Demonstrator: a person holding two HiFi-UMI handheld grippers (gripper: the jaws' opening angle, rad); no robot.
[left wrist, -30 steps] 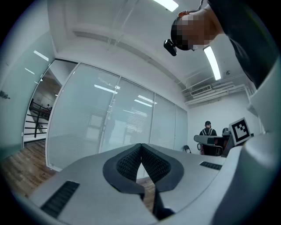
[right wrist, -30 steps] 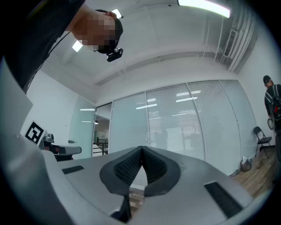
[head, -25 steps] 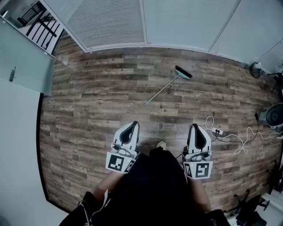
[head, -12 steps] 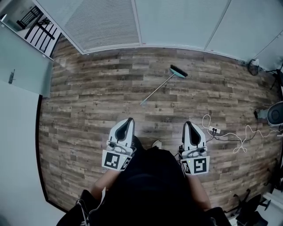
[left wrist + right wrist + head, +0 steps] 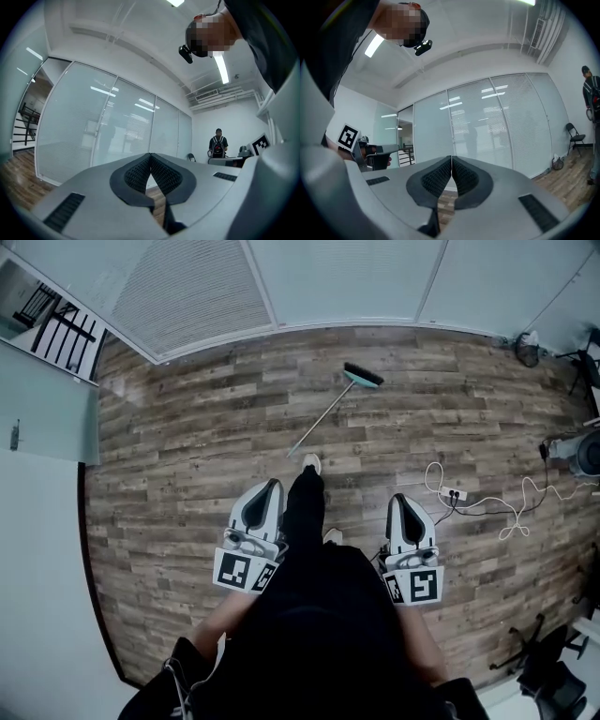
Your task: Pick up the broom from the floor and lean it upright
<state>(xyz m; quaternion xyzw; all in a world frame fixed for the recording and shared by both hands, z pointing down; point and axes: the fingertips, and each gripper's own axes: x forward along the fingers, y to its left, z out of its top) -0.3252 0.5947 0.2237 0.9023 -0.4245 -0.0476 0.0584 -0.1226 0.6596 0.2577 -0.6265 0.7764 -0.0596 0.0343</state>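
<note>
Broom [image 5: 325, 415] is lying flat on the wood floor [image 5: 187, 456] far ahead, and I've got my left gripper [image 5: 271, 487] and right gripper [image 5: 400, 501] both pinched together on nothing.

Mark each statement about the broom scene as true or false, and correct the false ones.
1. The broom lies flat on the wooden floor. True.
2. The left gripper and the right gripper both have their jaws together. True.
3. The right gripper is clamped on the broom's handle. False: its jaws are shut on nothing, and the broom lies well ahead of it.
4. The broom's brush head points toward the person. False: the brush head is at the far end, toward the glass wall.
5. A white cable lies on the floor on the right gripper's side. True.
</note>
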